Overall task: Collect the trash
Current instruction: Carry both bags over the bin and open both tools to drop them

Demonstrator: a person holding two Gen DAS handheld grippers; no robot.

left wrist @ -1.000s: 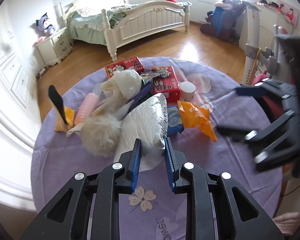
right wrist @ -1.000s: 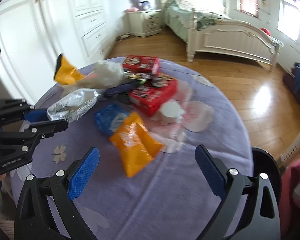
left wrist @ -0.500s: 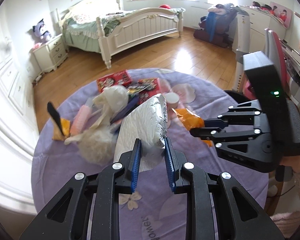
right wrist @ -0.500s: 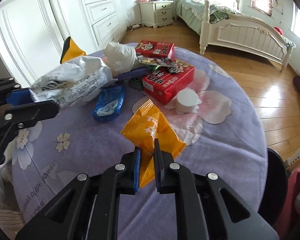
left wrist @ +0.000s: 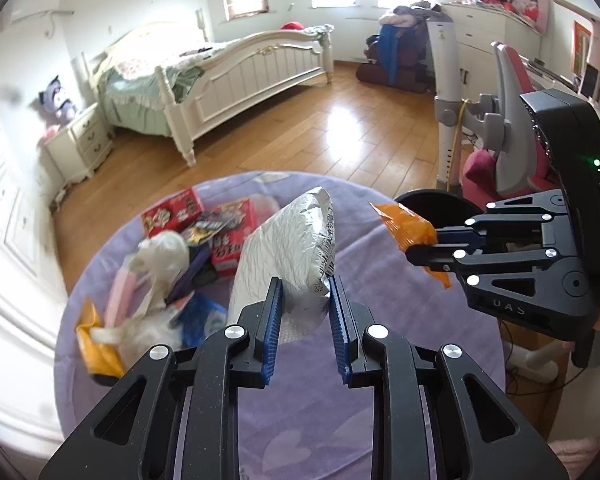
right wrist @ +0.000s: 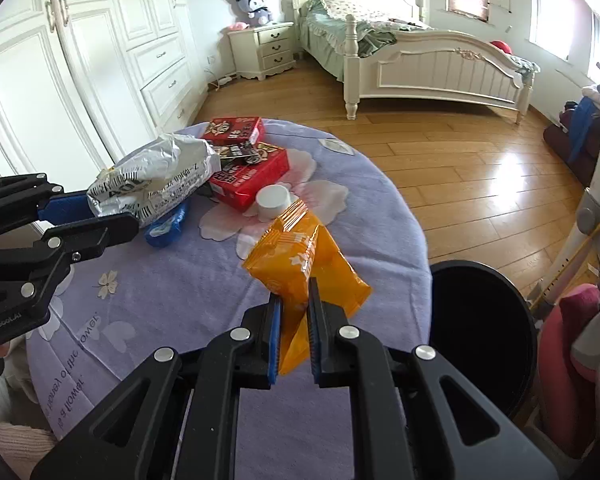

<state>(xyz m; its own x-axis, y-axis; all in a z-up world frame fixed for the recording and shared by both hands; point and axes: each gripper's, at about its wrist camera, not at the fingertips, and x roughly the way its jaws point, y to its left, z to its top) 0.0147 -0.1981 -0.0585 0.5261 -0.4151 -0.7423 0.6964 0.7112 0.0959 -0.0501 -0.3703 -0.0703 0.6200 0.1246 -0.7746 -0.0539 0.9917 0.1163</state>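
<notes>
My left gripper (left wrist: 304,294) is shut on a crumpled silver snack bag (left wrist: 288,248), which it holds up above the round purple table (left wrist: 400,320). My right gripper (right wrist: 294,304) is shut on an orange snack bag (right wrist: 300,260), lifted off the cloth near the table's right edge. A black bin (right wrist: 484,320) stands on the floor just right of that edge. In the right wrist view the left gripper (right wrist: 104,216) comes in from the left with the silver bag (right wrist: 160,176). In the left wrist view the right gripper (left wrist: 420,248) holds the orange bag (left wrist: 404,224) in front of the bin (left wrist: 432,200).
On the table lie red boxes (right wrist: 248,176), a white cap (right wrist: 274,200), a blue packet (right wrist: 166,228), a white plastic bag (left wrist: 160,256) and another orange packet (left wrist: 96,348). A pink chair (right wrist: 580,344) stands beyond the bin. A bed and wooden floor lie behind.
My right gripper shut on the orange bag and lifted it off the table, towards the bin side. My left gripper rose with the silver bag.
</notes>
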